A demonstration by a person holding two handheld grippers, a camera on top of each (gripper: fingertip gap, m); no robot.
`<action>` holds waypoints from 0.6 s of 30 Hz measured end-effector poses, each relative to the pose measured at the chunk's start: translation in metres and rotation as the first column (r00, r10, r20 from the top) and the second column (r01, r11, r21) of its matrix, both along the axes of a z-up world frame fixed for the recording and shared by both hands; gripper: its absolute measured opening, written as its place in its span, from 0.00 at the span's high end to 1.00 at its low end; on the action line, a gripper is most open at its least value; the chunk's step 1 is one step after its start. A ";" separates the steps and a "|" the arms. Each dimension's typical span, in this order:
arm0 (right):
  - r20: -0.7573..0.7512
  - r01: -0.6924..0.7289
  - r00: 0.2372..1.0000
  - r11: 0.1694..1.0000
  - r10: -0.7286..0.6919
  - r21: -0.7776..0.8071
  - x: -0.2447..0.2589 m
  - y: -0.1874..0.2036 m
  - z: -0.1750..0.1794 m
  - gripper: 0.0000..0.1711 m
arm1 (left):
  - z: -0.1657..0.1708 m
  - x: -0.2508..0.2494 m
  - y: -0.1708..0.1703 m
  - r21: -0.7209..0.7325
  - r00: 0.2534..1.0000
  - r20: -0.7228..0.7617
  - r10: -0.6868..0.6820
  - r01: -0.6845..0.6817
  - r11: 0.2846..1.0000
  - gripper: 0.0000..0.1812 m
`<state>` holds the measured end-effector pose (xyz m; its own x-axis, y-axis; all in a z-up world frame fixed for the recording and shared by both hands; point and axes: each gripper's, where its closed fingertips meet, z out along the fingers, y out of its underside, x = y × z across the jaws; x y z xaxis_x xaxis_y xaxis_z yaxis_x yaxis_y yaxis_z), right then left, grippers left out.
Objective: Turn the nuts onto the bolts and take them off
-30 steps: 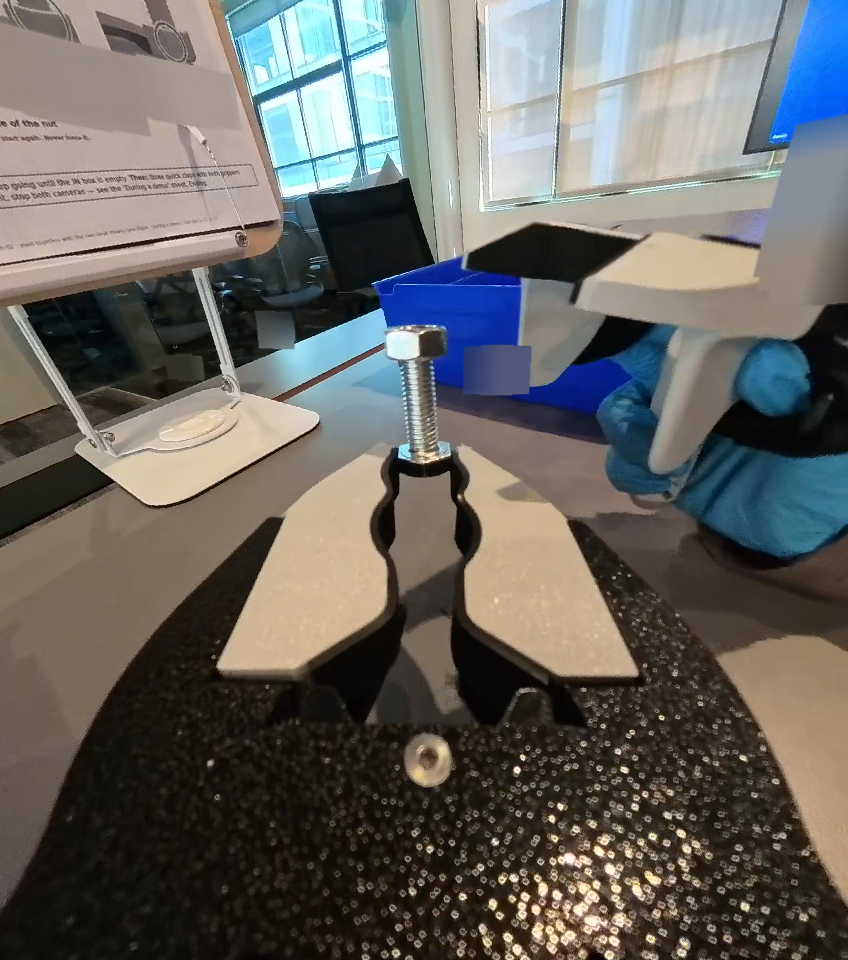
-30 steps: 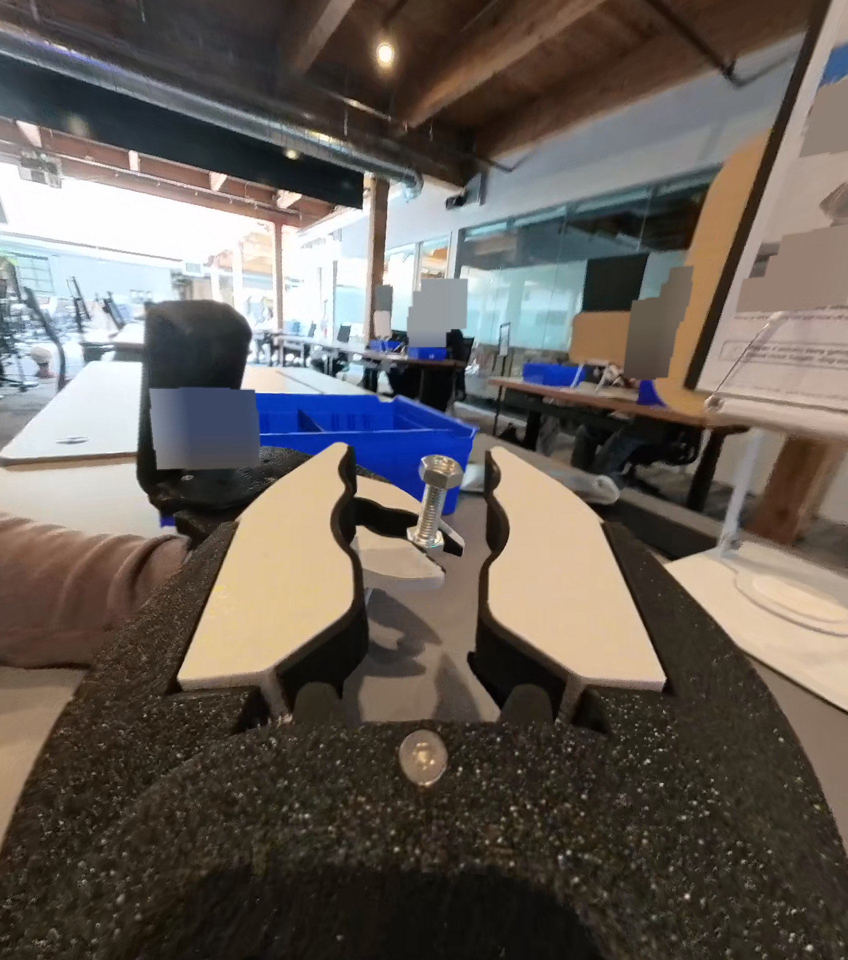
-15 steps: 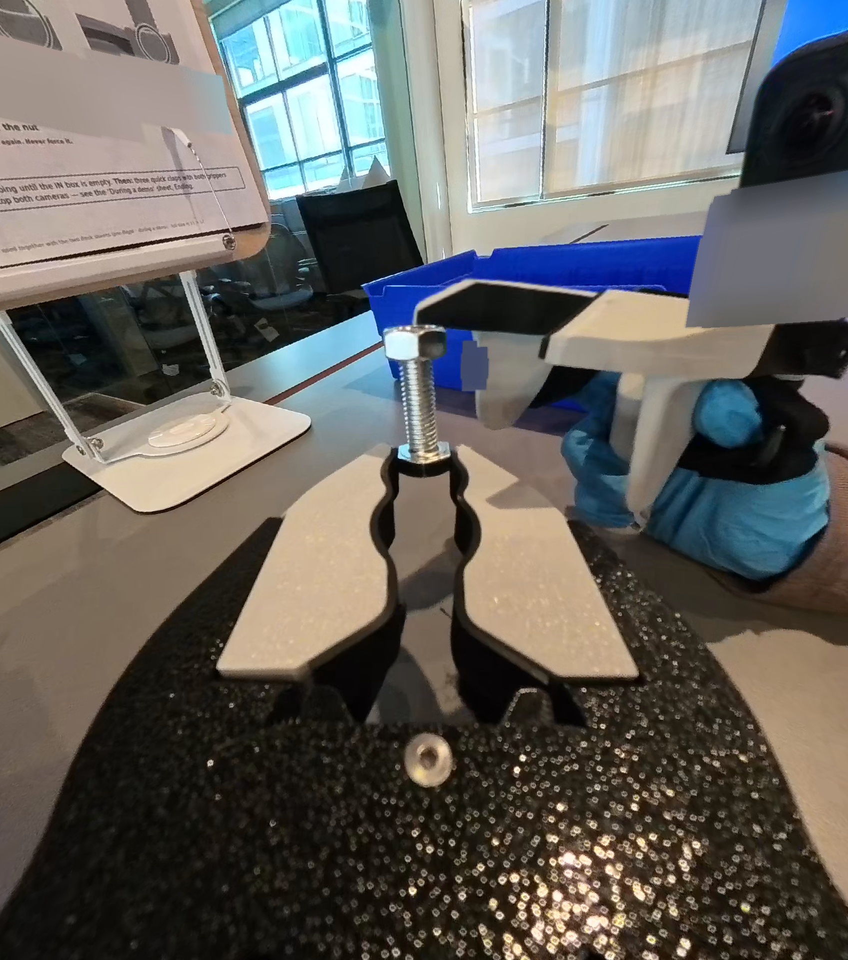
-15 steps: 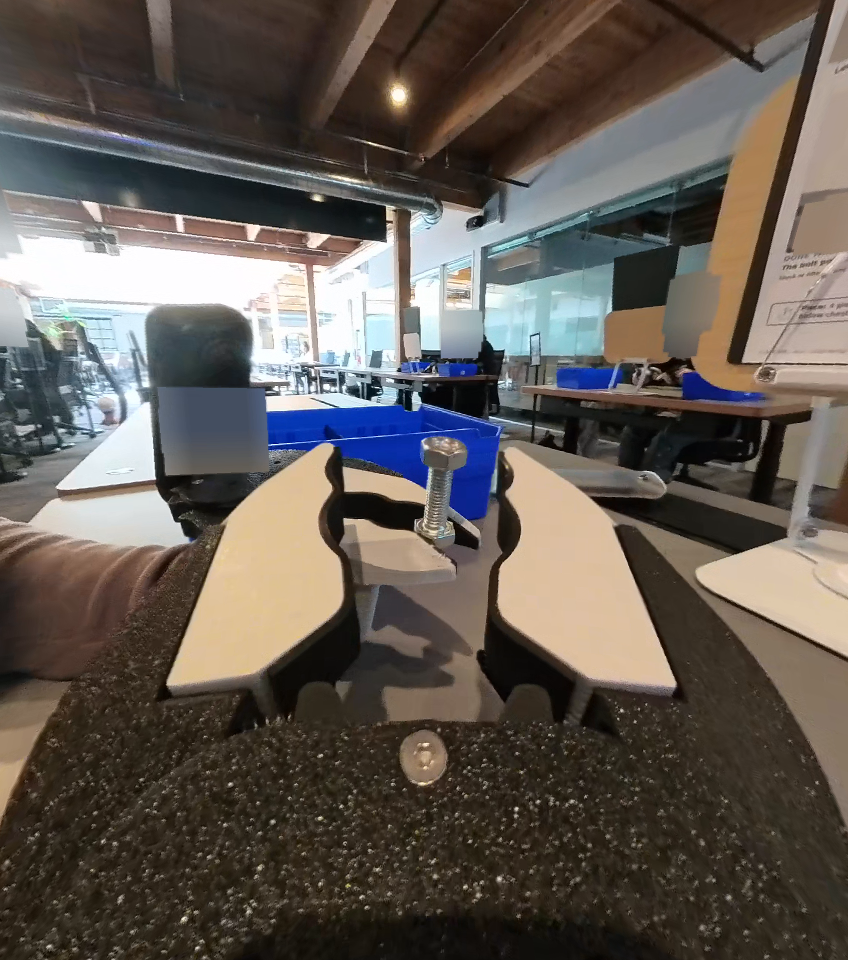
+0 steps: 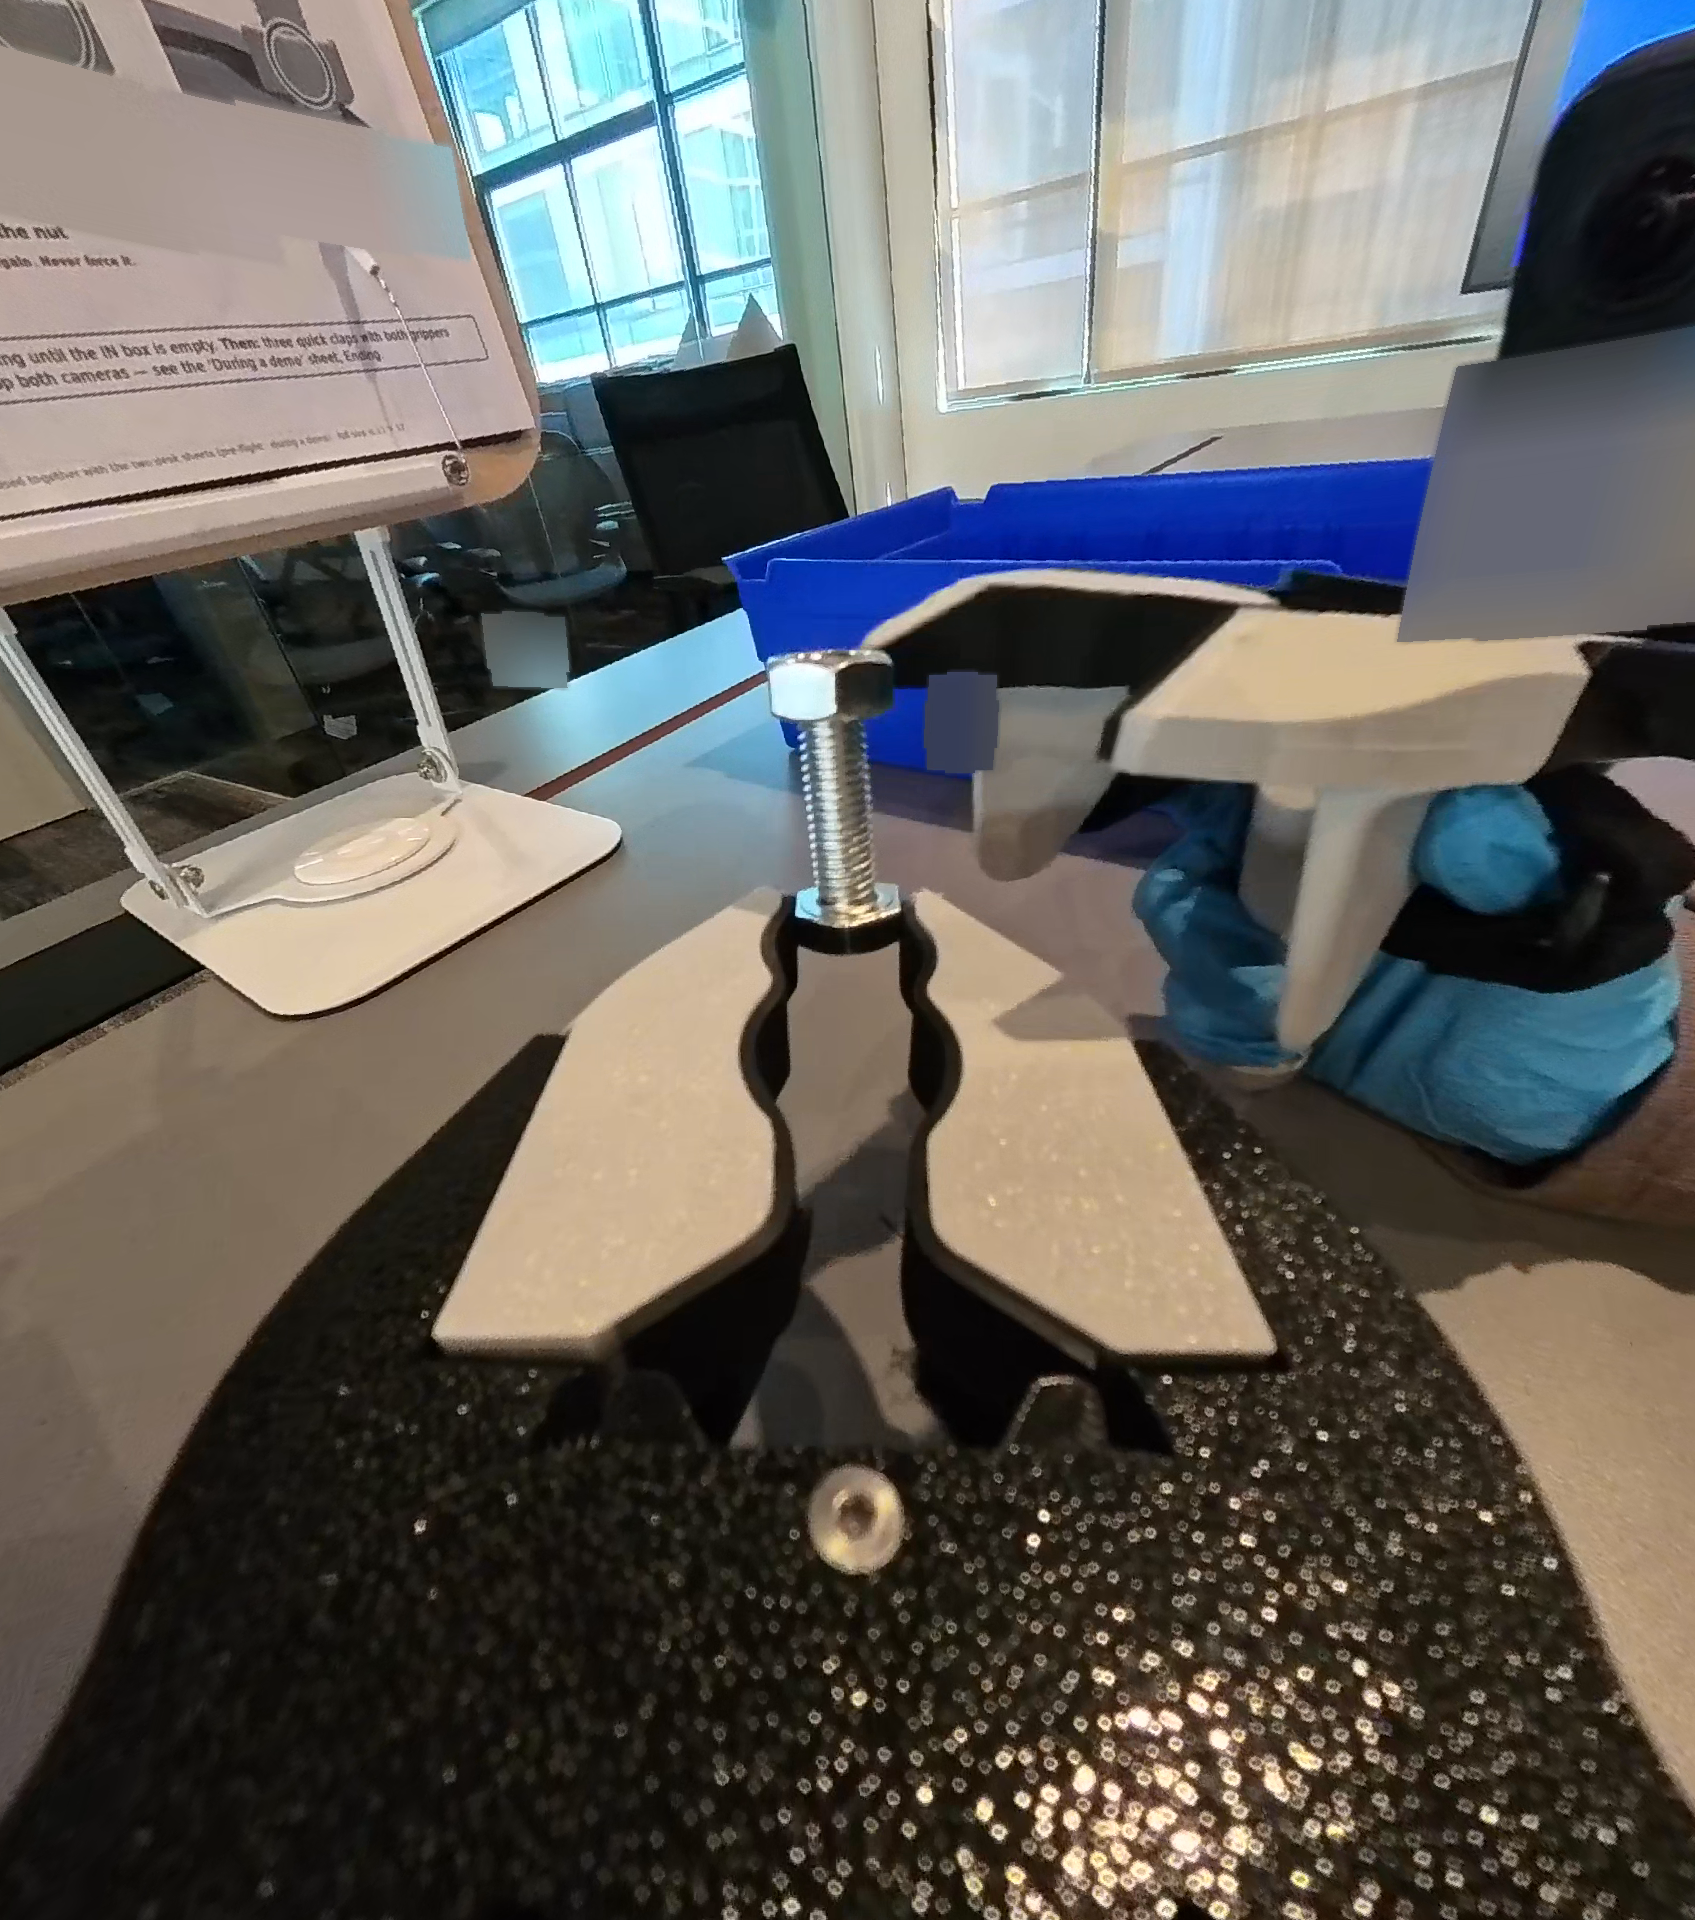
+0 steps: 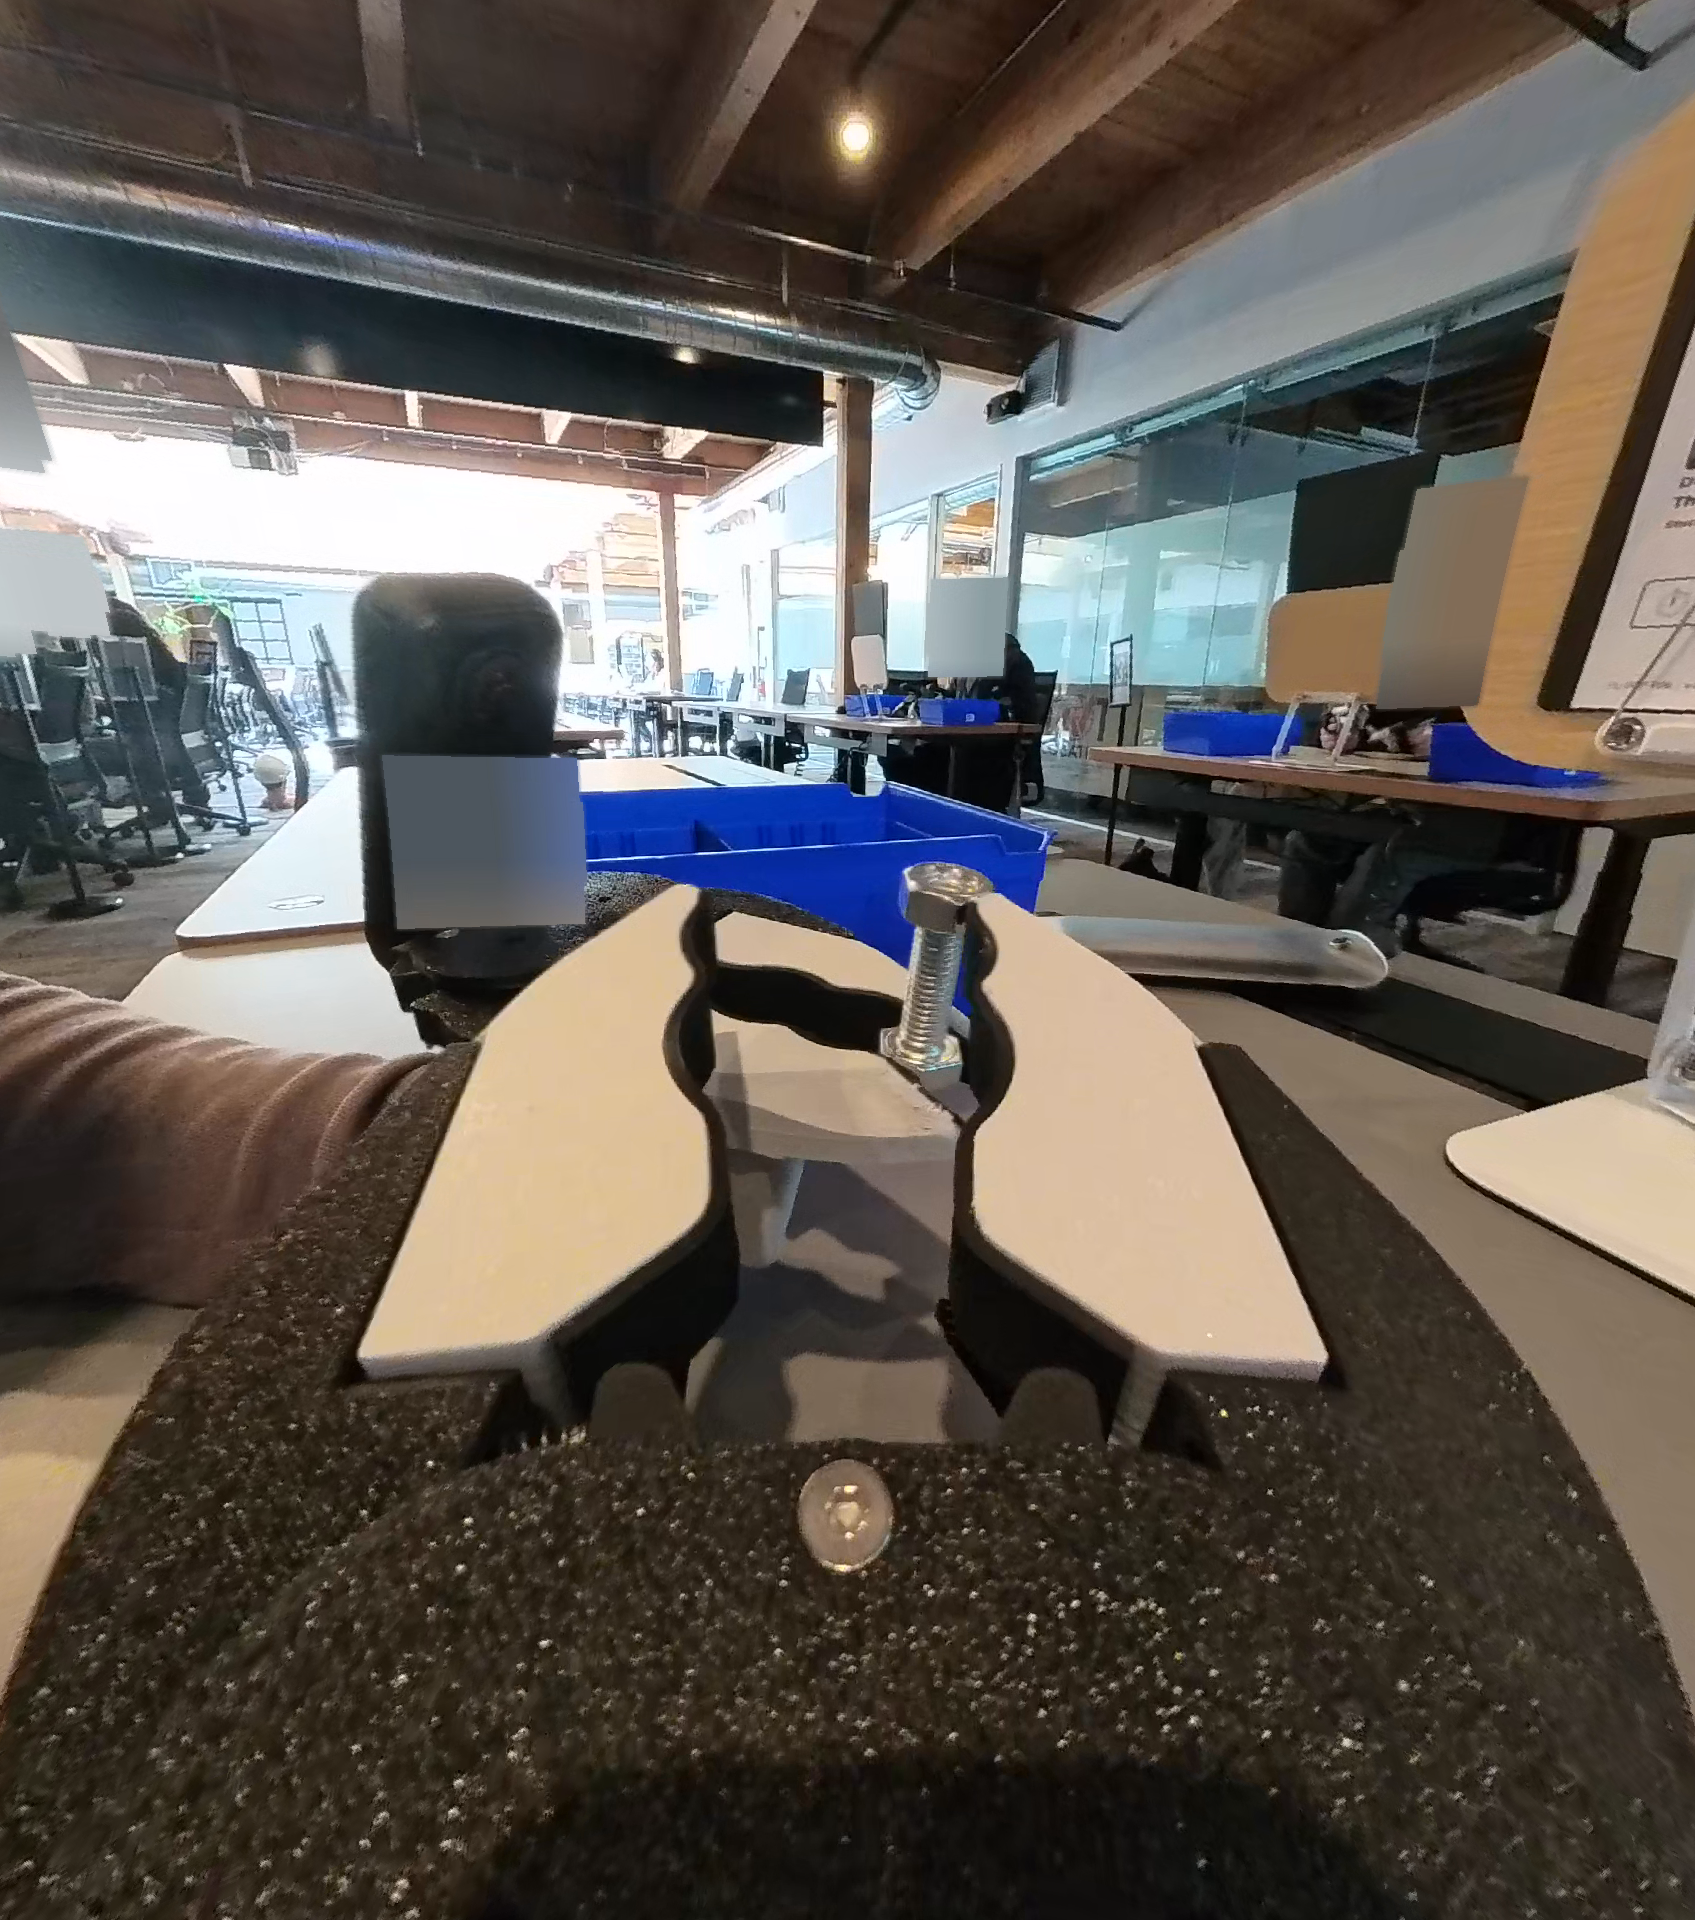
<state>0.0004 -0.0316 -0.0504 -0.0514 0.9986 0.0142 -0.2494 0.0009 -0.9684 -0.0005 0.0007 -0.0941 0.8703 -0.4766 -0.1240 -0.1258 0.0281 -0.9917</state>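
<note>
Left wrist view: the hex bolt (image 5: pixel 830 790) stands upright, head up, its nut (image 5: pixel 846 907) clenched in the left claw (image 5: pixel 848 940), the spread right claw (image 5: pixel 936 727) beside the head.

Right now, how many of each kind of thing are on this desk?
Bolt: 1
Nut: 1
Blue bin: 1
Sign stand: 1
Left gripper, jaws shut on the nut: 1
Right gripper, jaws open: 1
Total: 6
</note>
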 end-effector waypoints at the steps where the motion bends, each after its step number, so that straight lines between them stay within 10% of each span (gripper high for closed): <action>1: -0.002 0.002 1.000 1.000 -0.002 0.002 0.001 0.000 0.000 0.74 | 0.000 0.000 0.000 -0.001 1.000 0.000 0.000 0.000 1.000 0.90; 18: 0.016 0.071 0.997 0.997 -0.072 0.031 -0.001 0.007 -0.002 0.74 | -0.002 0.000 0.002 -0.013 1.000 -0.012 0.006 -0.006 1.000 0.90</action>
